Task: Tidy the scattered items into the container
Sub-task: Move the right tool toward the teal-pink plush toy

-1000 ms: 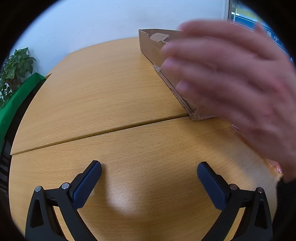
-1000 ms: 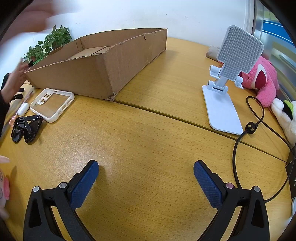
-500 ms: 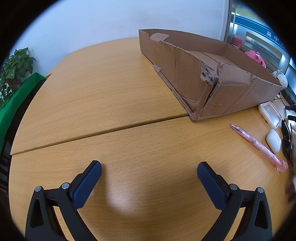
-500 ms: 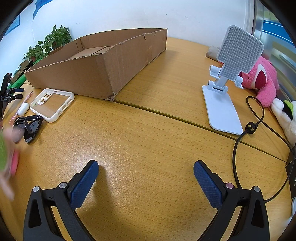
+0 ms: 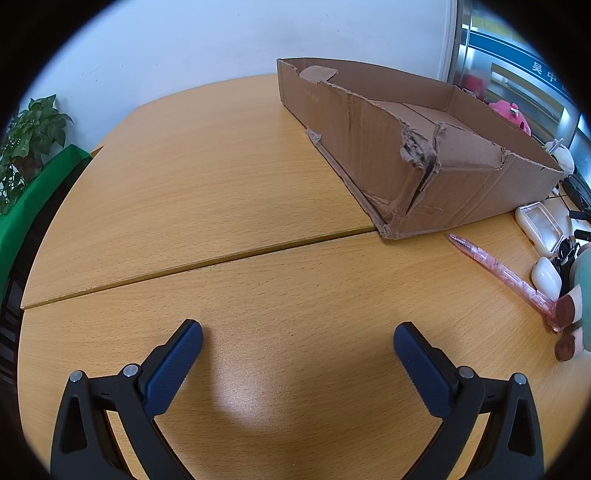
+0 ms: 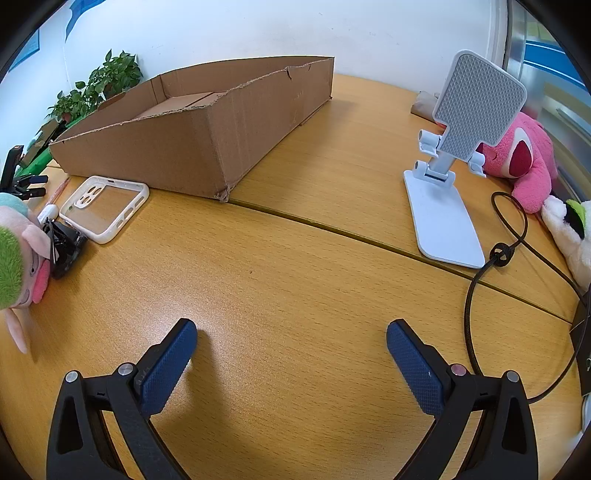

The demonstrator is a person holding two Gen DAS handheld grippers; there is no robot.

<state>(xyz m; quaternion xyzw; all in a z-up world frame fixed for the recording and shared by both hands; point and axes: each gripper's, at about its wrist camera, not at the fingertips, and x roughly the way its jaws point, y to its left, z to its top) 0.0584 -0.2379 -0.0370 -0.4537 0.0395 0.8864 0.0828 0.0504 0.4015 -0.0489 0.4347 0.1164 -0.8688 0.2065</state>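
Wooden table w/ seam across, white wall behind, leafy potted plants at far left corner, green cloth by table edge, metal-framed window at right.

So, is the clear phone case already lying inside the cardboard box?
No, the phone case lies flat on the table, just outside the near wall of the cardboard box.

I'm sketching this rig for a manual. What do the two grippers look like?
Both match: the left gripper and right gripper each have two black plastic arms with triangular cut-outs and silver rivets, tipped with dark blue textured pads. No cables, markings or sleeves show.
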